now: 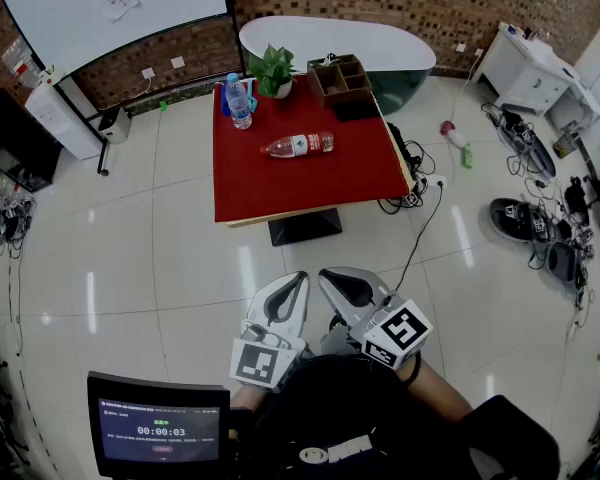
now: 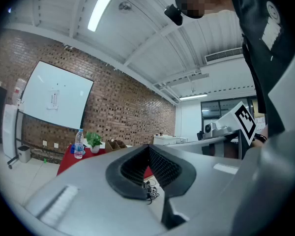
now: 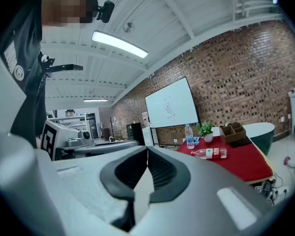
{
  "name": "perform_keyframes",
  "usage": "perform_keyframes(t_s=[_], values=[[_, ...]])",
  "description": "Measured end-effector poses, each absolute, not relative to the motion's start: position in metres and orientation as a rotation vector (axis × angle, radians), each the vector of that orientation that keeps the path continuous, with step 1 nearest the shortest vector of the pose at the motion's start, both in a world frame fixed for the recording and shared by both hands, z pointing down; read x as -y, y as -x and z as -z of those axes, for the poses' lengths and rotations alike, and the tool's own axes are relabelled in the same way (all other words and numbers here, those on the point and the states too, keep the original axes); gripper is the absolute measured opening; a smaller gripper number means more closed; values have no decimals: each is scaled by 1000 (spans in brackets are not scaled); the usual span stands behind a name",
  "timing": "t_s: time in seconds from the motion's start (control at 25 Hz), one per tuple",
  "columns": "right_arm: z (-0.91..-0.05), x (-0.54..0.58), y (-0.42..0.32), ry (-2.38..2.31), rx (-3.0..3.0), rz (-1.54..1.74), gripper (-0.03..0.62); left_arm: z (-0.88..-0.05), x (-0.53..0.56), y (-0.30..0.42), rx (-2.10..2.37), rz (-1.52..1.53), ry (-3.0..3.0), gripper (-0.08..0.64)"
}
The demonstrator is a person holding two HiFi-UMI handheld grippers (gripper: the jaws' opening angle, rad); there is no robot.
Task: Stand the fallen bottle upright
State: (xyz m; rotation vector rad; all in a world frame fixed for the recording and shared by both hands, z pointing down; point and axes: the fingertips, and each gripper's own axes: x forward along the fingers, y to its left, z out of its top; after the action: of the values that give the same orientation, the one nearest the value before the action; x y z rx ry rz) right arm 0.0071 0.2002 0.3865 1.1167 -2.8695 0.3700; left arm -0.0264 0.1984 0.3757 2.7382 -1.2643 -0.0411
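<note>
A clear plastic bottle with a red label (image 1: 298, 145) lies on its side near the middle of the red table (image 1: 280, 183); it also shows in the right gripper view as the fallen bottle (image 3: 211, 153). A second bottle (image 1: 239, 101) stands upright at the table's far left, the same upright bottle (image 2: 78, 143) showing in the left gripper view. My left gripper (image 1: 290, 286) and right gripper (image 1: 342, 283) are held close to my body, well short of the table, both shut and empty. The left gripper (image 2: 148, 149) and right gripper (image 3: 147, 151) each show jaws pressed together.
A potted plant (image 1: 273, 70) and a brown wooden organiser (image 1: 341, 78) stand at the table's far edge. A white tub (image 1: 340, 43) lies behind. Cables and gear (image 1: 535, 228) litter the floor at right. A monitor (image 1: 160, 428) sits at lower left.
</note>
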Motion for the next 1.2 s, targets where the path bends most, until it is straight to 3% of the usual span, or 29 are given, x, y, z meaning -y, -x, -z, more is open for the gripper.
perform_keyframes(t_s=[0.36,0.92,1.12,1.2], values=[[-391,-127,-36,-1190,2864,-334,5,-386,-144,21,1286,29,-2750,8],[-400,50,-82,-905,2919,-360,12,-387,22,-29,1454,-75,-2678,8],[-404,98,-78,-732,2877,-255,199,-387,51,-37,1497,-118,-2656,8],[-413,111,-69,-632,2782,-94,246,-387,58,-36,1514,-127,-2637,8]])
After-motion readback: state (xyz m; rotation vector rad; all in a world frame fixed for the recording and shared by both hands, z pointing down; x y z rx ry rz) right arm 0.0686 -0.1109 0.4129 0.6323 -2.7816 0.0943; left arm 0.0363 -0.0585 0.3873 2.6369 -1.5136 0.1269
